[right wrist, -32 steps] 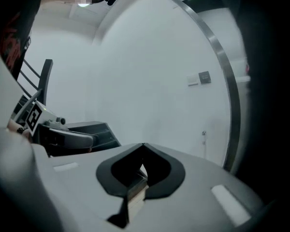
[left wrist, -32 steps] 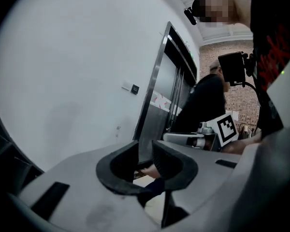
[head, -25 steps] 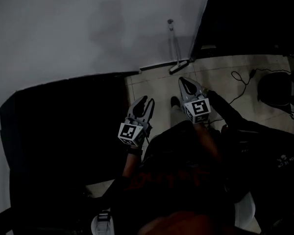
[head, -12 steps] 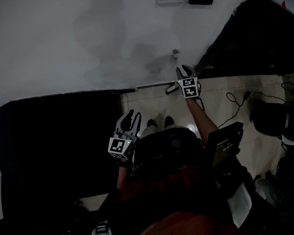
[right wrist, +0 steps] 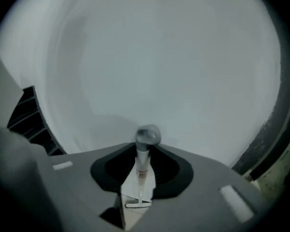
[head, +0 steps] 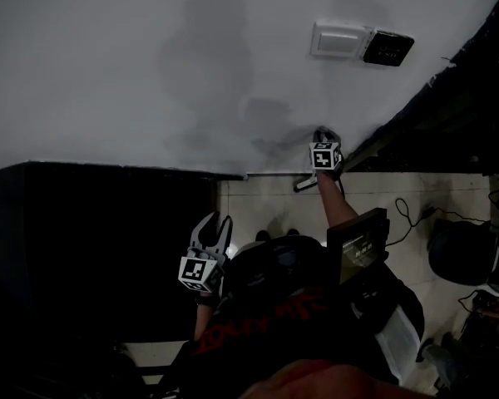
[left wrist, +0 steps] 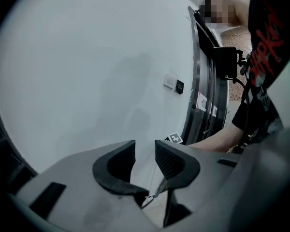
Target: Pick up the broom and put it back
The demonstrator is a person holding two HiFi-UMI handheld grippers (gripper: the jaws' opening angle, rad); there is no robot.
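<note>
The broom leans against the white wall, its head point(head: 306, 183) on the tiled floor. In the right gripper view its thin handle point(right wrist: 142, 170) with a grey cap point(right wrist: 148, 136) stands upright between the jaws, and the head point(right wrist: 138, 204) shows far below. My right gripper point(head: 324, 138) point(right wrist: 143, 154) is at the handle's top by the wall; its jaws are closing around the handle, with thin gaps still showing beside it. My left gripper point(head: 214, 225) point(left wrist: 145, 151) hangs lower left, slightly open, with nothing between its fingers.
A white wall switch point(head: 339, 39) and a black socket point(head: 388, 47) sit above the broom. A large black cabinet point(head: 91, 248) fills the left. Cables point(head: 416, 213) and dark gear point(head: 461, 252) lie on the tiles at right. The person's feet point(head: 274, 236) stand near the wall.
My right gripper has travelled from over the floor tiles to the wall and now sits at the broom handle's top. The left gripper has drifted left, and the view has swung up the wall.
</note>
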